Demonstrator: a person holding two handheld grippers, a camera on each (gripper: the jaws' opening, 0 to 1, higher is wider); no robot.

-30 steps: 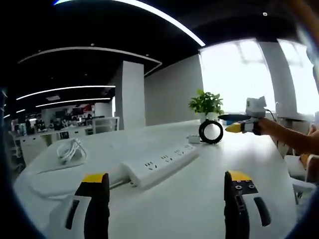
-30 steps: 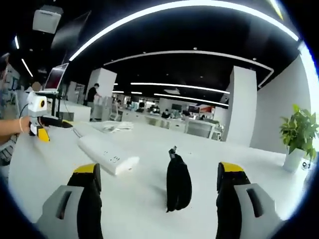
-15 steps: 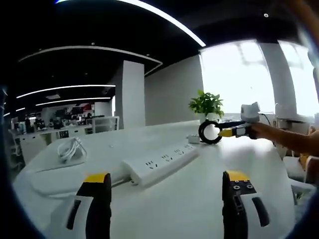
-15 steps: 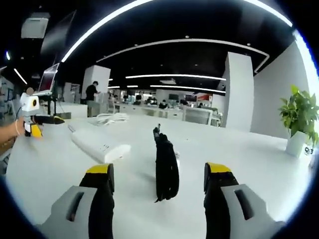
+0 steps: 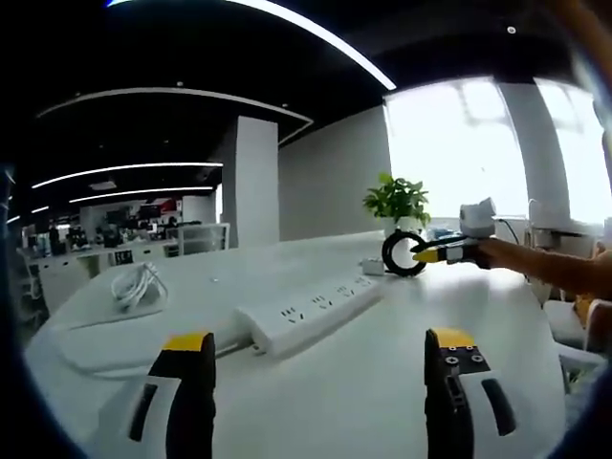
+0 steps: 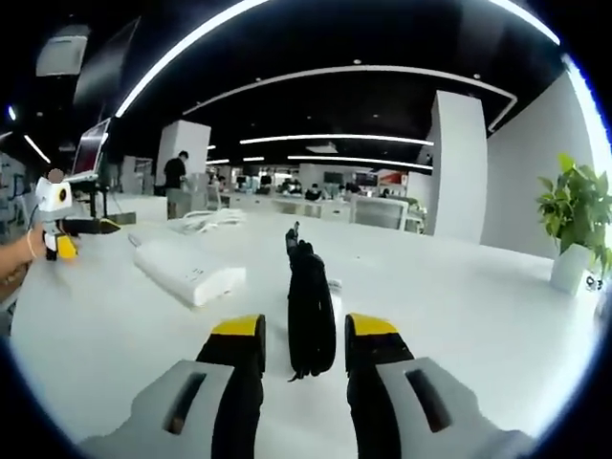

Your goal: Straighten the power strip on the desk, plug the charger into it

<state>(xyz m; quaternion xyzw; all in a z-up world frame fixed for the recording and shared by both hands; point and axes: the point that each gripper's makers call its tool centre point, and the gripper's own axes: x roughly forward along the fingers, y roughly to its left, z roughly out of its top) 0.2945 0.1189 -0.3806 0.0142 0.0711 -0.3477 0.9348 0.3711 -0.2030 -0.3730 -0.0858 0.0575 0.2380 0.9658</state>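
You are bringing your right gripper [image 6: 298,337] around the black coiled cable [image 6: 308,311] that stands on edge on the white desk [image 6: 497,316]; its jaws are sitting narrow on either side of the coil, and I cannot tell whether they are already pinching it. The small white charger [image 5: 372,267] is lying just beside that coil. Your left gripper [image 5: 314,354] is hovering wide apart and empty, short of the white power strip [image 5: 308,313], which is lying askew, probably waiting to straighten it.
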